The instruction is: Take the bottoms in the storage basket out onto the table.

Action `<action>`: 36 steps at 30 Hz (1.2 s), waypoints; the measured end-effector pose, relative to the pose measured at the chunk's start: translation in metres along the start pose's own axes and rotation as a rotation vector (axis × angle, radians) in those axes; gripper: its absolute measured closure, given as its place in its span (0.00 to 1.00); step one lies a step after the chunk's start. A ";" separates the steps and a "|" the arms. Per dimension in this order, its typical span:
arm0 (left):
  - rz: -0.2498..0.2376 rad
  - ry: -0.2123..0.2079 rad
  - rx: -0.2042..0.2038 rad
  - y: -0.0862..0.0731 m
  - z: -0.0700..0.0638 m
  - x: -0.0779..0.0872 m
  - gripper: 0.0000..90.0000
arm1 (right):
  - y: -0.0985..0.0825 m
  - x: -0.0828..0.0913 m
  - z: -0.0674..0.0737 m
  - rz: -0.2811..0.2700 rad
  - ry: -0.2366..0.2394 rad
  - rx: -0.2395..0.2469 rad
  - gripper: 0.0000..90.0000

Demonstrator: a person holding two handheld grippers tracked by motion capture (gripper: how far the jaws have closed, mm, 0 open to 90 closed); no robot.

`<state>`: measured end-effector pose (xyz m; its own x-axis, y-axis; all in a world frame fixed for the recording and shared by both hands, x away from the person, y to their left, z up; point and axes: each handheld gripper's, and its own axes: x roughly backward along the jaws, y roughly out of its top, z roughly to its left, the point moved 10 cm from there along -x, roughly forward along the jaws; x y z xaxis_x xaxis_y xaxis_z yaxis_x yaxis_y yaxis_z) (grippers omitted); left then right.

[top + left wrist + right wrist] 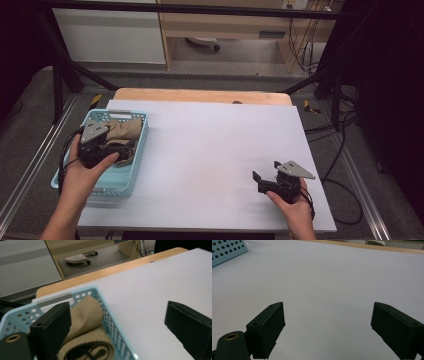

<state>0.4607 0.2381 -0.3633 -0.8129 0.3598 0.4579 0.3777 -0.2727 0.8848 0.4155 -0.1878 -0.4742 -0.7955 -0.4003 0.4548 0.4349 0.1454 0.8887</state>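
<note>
White board [210, 150] is covering a wooden table in a dim workshop, with cabinets behind. At the board's left edge a pale blue perforated basket [141, 145] is sitting, holding folded tan cloth [122, 127] and a dark strap. Over the basket, the left gripper [100, 145] is hovering, its jaws spread wide and gripping nothing. Well to the right of the basket, the right gripper [265, 176] is resting low over bare board, jaws likewise wide apart and empty.
</note>
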 end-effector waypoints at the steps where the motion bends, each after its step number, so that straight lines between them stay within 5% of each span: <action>1: -0.002 -0.001 0.004 0.003 0.000 -0.003 0.08 | -0.001 -0.001 0.002 0.013 -0.001 0.009 0.13; 11: -0.040 0.008 -0.009 0.010 0.018 -0.018 0.07 | 0.001 -0.011 0.005 0.073 0.023 0.040 0.14; 16: -0.028 0.044 -0.019 0.010 0.033 -0.019 0.08 | 0.009 -0.012 -0.002 0.093 -0.014 0.045 0.14; 19: -0.030 0.069 -0.018 0.011 0.044 -0.020 0.08 | 0.006 -0.011 -0.007 0.070 -0.031 0.006 0.14; 27: -0.021 0.101 0.032 0.006 0.076 -0.039 0.09 | 0.001 -0.011 -0.004 0.082 -0.022 0.087 0.14; 30: -0.036 0.165 0.026 0.007 0.092 -0.042 0.10 | -0.004 -0.014 -0.001 0.107 -0.012 0.093 0.14; 36: -0.003 0.207 0.016 0.004 0.106 -0.043 0.10 | -0.005 -0.016 0.000 0.113 -0.015 0.088 0.14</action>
<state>0.5442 0.3163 -0.3708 -0.8871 0.1693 0.4294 0.3807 -0.2576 0.8881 0.4264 -0.1824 -0.4861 -0.7498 -0.3633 0.5529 0.4841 0.2684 0.8328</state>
